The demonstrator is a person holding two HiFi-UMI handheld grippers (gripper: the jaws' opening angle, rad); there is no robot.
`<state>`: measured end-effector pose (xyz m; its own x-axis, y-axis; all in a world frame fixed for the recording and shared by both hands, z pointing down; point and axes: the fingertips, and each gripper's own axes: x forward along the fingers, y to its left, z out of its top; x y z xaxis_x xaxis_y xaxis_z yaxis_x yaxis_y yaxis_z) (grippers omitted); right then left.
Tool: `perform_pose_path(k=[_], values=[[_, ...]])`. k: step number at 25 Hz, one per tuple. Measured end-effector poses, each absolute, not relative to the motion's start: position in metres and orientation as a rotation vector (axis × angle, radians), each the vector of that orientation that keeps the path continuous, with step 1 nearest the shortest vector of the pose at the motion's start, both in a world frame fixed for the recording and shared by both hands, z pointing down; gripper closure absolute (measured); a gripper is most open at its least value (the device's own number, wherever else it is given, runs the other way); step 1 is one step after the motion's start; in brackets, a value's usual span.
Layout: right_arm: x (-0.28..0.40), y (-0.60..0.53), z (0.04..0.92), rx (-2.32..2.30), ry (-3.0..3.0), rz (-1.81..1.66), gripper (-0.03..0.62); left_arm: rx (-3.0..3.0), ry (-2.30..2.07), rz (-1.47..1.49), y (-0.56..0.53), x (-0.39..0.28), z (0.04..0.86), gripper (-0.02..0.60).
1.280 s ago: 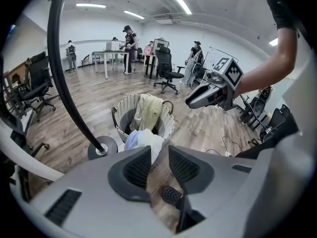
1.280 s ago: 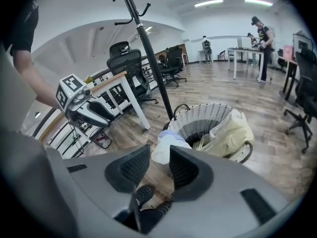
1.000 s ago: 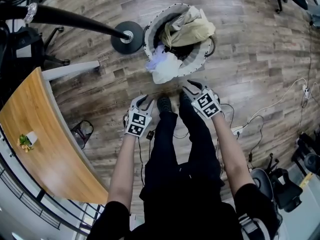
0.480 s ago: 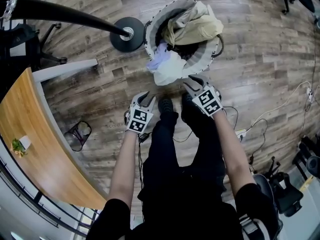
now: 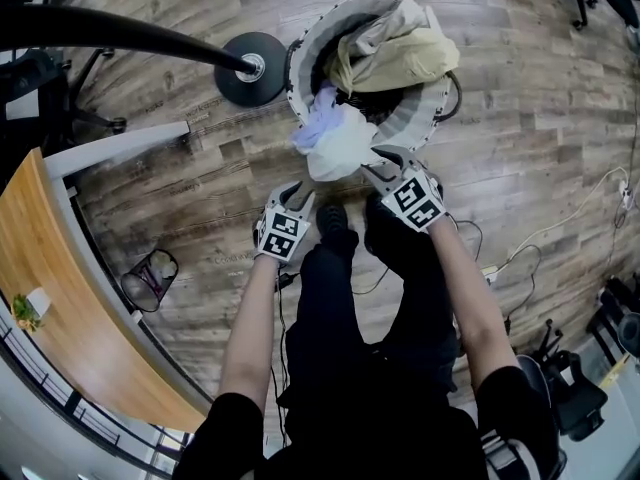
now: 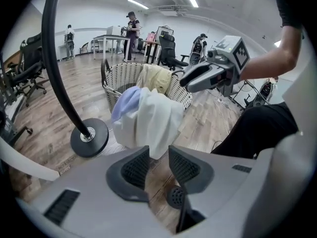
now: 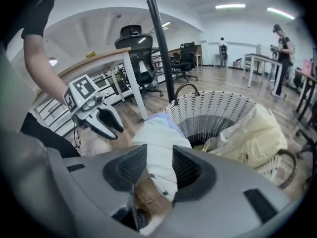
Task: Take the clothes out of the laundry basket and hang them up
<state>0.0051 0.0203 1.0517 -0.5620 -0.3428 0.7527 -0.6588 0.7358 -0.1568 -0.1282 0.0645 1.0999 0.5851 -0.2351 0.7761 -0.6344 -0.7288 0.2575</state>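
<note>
A white wicker laundry basket (image 5: 420,118) stands on the wood floor, a cream garment (image 5: 405,48) piled in it. A white garment (image 5: 340,143) with a lilac patch hangs over its near rim. My right gripper (image 5: 385,163) sits at that garment's lower edge. Its jaws have just been opening and stand open. The white garment (image 7: 161,143) shows in the gap beyond my right gripper (image 7: 153,165), with no pad pressing on it. My left gripper (image 5: 298,196) is open and empty, a little short of the white garment (image 6: 148,118), which hangs past my left gripper (image 6: 153,160).
The coat stand's round black base (image 5: 250,68) sits left of the basket, its pole (image 5: 110,33) crossing the upper left. A curved wooden desk (image 5: 60,308) and a wire bin (image 5: 150,278) are at the left. Cables (image 5: 560,213) trail on the floor at the right. Several people stand far off.
Both grippers have sunk and come closer to the basket. The right one now reaches the hanging white garment's edge, and the left one has closed most of the distance.
</note>
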Motion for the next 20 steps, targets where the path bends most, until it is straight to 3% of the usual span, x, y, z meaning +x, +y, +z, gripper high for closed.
perform_pose_path(k=[13,15,16,19,20], values=[[-0.006,-0.022,1.113,0.521,-2.067,0.131,0.384,2.309,-0.658,1.083,0.052,-0.11,1.162,0.449],[-0.013,-0.022,1.115,0.478,-2.069,0.06,0.393,2.312,-0.644,1.064,0.052,-0.107,1.164,0.485],[-0.016,-0.021,1.116,0.456,-2.064,0.016,0.409,2.314,-0.636,1.057,0.051,-0.106,1.163,0.507],[-0.023,-0.013,1.118,0.397,-2.034,-0.073,0.572,2.307,-0.635,1.045,0.052,-0.108,1.155,0.546],[-0.023,-0.011,1.117,0.4,-2.032,-0.057,0.58,2.298,-0.647,1.041,0.052,-0.11,1.149,0.55]])
